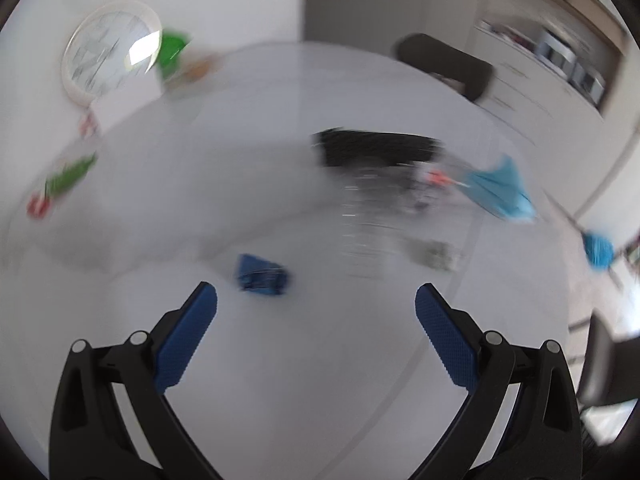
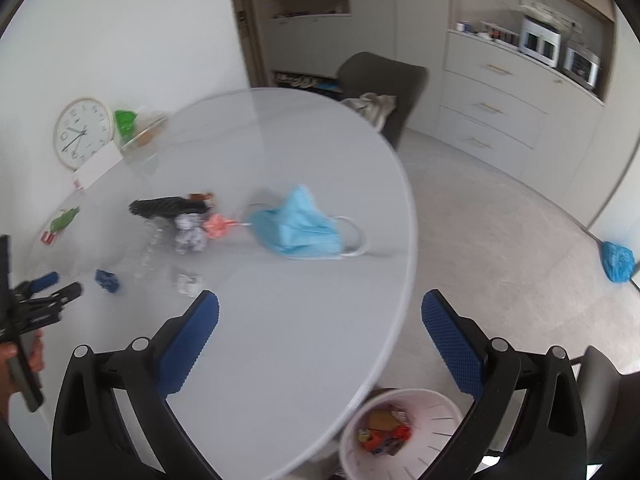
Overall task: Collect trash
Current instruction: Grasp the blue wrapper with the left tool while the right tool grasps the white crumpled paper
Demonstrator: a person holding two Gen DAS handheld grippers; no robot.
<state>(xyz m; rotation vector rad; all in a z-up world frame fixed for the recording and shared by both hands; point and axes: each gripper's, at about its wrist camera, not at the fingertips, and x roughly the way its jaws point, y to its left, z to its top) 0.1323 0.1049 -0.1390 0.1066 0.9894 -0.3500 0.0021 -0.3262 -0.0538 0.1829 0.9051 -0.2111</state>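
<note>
Trash lies on a round white table (image 2: 304, 320). A blue face mask (image 2: 298, 226) lies near the middle, also in the blurred left wrist view (image 1: 500, 190). A small blue wrapper (image 1: 262, 274) lies just ahead of my open, empty left gripper (image 1: 316, 300); it also shows in the right wrist view (image 2: 107, 280). A clear plastic bottle (image 2: 148, 252), a crumpled grey wrapper (image 2: 190, 234), a pink scrap (image 2: 218, 226) and a black item (image 2: 168, 206) lie at the left. My right gripper (image 2: 320, 306) is open and empty above the table's near edge. A white bin (image 2: 400, 436) with wrappers stands below.
A wall clock (image 2: 82, 134), a green bag (image 2: 126, 122) and a clear container (image 2: 146, 136) stand at the table's far left. A green and red wrapper (image 2: 60, 224) lies near the left edge. A dark chair (image 2: 380, 80) stands behind. Drawers (image 2: 500, 108) line the right wall.
</note>
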